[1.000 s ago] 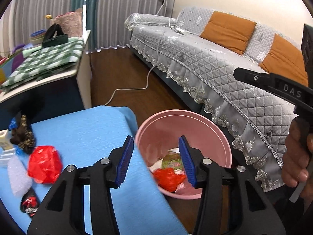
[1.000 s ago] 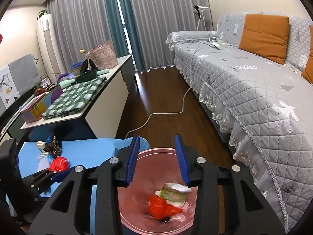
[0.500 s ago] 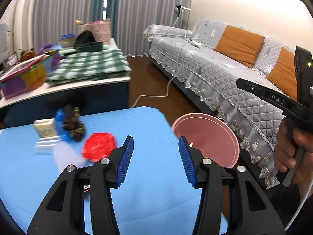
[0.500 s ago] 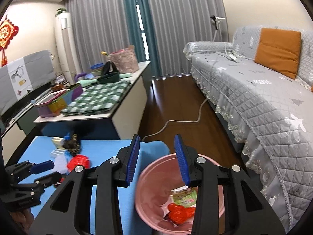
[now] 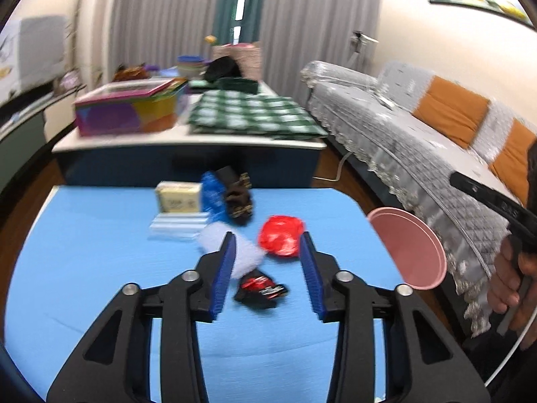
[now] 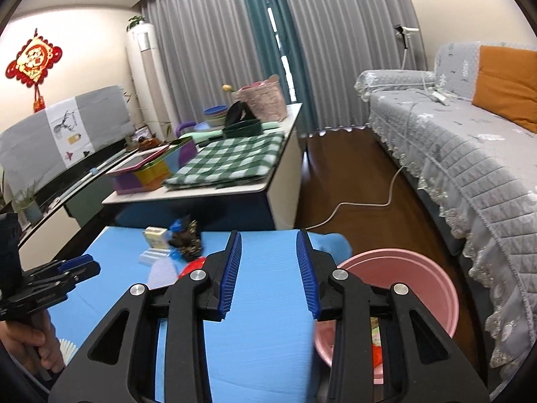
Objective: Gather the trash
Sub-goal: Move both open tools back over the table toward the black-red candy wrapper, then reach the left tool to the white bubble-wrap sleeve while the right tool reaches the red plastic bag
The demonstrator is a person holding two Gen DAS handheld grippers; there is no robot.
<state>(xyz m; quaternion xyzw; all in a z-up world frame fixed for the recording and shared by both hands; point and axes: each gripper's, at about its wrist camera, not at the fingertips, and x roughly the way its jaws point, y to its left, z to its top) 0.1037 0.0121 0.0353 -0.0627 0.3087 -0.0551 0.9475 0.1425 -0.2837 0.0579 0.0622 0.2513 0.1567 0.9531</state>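
My left claw (image 5: pixel 266 270) hangs over the blue counter (image 5: pixel 100 268), jaws closing with nothing clamped; a black-and-red wrapper (image 5: pixel 260 288) lies between its tips and red crumpled plastic (image 5: pixel 281 239) just ahead. My right claw (image 6: pixel 268 268) is also closing on nothing. The pink basin (image 6: pixel 426 275) sits right of it, below the counter edge, holding wrappers and red scraps (image 6: pixel 376 349).

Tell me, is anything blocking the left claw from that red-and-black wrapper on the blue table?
Nothing visible does. The left gripper, its jaws closing and empty, has the red-and-black wrapper lying just ahead. A white crinkled piece and a red plastic wad lie close beside it.
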